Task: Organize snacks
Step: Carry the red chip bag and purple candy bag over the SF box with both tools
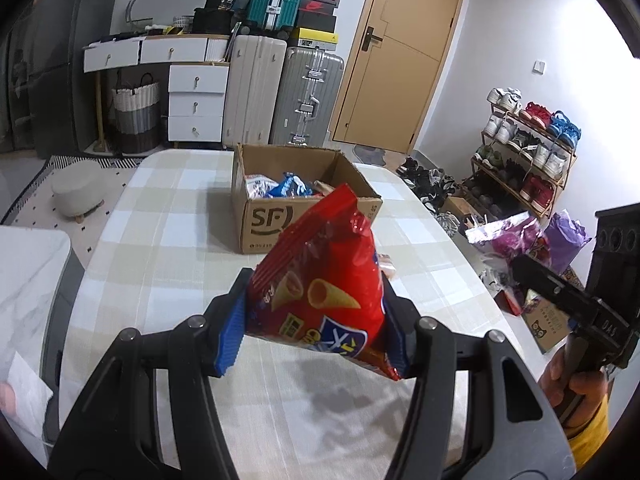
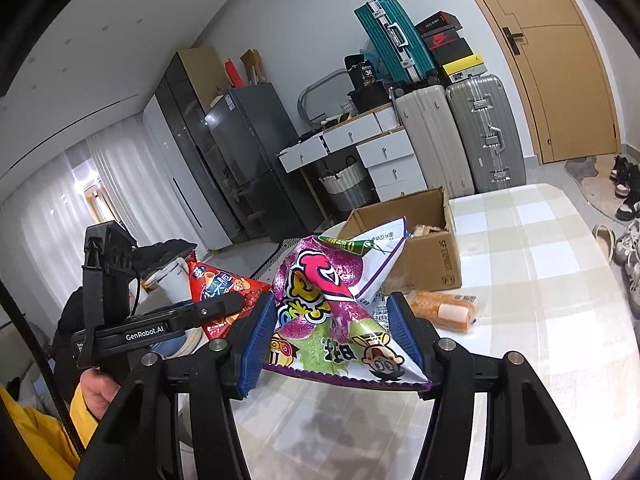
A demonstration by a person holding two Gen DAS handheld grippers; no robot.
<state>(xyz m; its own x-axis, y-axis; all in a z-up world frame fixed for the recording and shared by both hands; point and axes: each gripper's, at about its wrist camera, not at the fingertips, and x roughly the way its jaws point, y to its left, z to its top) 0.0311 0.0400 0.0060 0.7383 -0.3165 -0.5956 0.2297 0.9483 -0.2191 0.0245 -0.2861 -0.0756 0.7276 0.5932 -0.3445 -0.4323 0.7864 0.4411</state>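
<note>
My left gripper [image 1: 316, 320] is shut on a red bag of cone snacks [image 1: 324, 280] and holds it above the checked table [image 1: 168, 232], in front of an open cardboard box [image 1: 304, 208] that holds several snack packs. My right gripper [image 2: 332, 332] is shut on a purple and green snack bag [image 2: 332, 312], held above the table near the same box [image 2: 428, 252]. The red bag [image 2: 224, 292] and the left gripper's body show at the left of the right wrist view. The purple bag [image 1: 516, 232] shows at the right of the left wrist view.
An orange wrapped snack [image 2: 444, 308] lies on the table beside the box. Suitcases [image 1: 280, 96], white drawers [image 1: 196, 100] and a door [image 1: 400, 52] stand behind the table. A shoe rack [image 1: 528, 148] is on the right, a stool [image 1: 78, 188] on the left.
</note>
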